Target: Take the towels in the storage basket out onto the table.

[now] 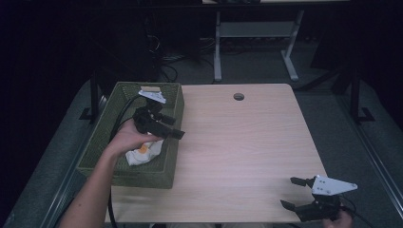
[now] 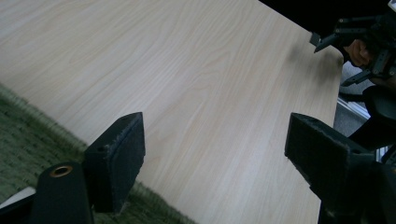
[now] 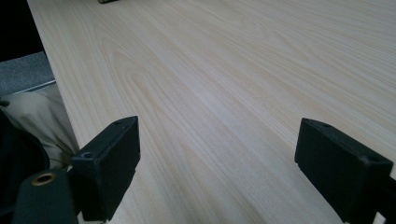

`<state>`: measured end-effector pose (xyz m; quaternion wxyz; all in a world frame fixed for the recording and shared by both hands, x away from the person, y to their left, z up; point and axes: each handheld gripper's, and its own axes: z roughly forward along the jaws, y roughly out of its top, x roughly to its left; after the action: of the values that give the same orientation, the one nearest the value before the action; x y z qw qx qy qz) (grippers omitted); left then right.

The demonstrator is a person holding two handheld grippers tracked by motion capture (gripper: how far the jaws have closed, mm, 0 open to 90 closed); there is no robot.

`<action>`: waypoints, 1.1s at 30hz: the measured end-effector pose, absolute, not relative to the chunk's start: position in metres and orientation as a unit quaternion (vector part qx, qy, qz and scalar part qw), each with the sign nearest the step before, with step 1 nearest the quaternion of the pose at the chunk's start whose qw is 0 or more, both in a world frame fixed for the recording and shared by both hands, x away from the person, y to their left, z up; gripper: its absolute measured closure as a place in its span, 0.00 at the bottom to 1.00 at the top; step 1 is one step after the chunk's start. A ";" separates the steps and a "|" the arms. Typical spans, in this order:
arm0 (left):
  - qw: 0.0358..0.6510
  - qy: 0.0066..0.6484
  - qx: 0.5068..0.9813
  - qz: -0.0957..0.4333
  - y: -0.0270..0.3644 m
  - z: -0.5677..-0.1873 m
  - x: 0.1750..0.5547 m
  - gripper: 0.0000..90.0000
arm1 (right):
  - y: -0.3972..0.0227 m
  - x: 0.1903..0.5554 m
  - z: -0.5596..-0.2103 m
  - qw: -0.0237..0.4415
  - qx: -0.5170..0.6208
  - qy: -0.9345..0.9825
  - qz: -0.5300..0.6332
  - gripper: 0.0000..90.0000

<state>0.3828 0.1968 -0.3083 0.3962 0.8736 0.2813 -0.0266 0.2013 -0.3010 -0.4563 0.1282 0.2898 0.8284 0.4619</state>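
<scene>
Closest to the person, the right gripper point(image 1: 296, 193) is parked low at the near right corner of the wooden surface point(image 1: 247, 142), fingers spread wide with nothing between them. In its own view you just see bare wood grain between the two black pads point(image 3: 114, 163), so my guess is it's simply idling out of the way there. Further out on the left, the left gripper point(image 1: 172, 126) is held up over the near right edge of the green woven basket point(image 1: 100, 147), pointed across the surface toward the right. Its fingers point(image 2: 122, 154) are released too, gap wide open, holding nothing. You can see the basket's rim point(image 2: 28, 140) right under it in the left gripper view, with the other gripper way off across the wood. The thing it seems to be dealing with is a crumpled white bag with an orange patch point(image 1: 142, 153), lying inside the basket, just below the hand. Can't tell whether it's just been dropped in or is about to be picked up. Toward the basket's far end there's a small pale item point(image 1: 150, 89) I can't make out.
</scene>
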 end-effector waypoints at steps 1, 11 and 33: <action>0.396 0.281 0.874 -0.027 0.197 -0.308 0.383 0.23 | -0.301 0.201 -0.456 0.128 0.290 0.828 0.462 0.15; 0.383 0.315 0.868 -0.010 0.225 -0.312 0.381 0.23 | -0.302 0.201 -0.457 0.130 0.292 0.825 0.467 0.15; 0.356 0.377 0.855 0.013 0.263 -0.331 0.386 0.23 | -0.302 0.201 -0.457 0.129 0.293 0.824 0.467 0.15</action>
<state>0.3858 0.2626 -0.3312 0.3562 0.8550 0.3767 0.0133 0.2009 -0.3023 -0.4569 0.1290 0.2928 0.8244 0.4669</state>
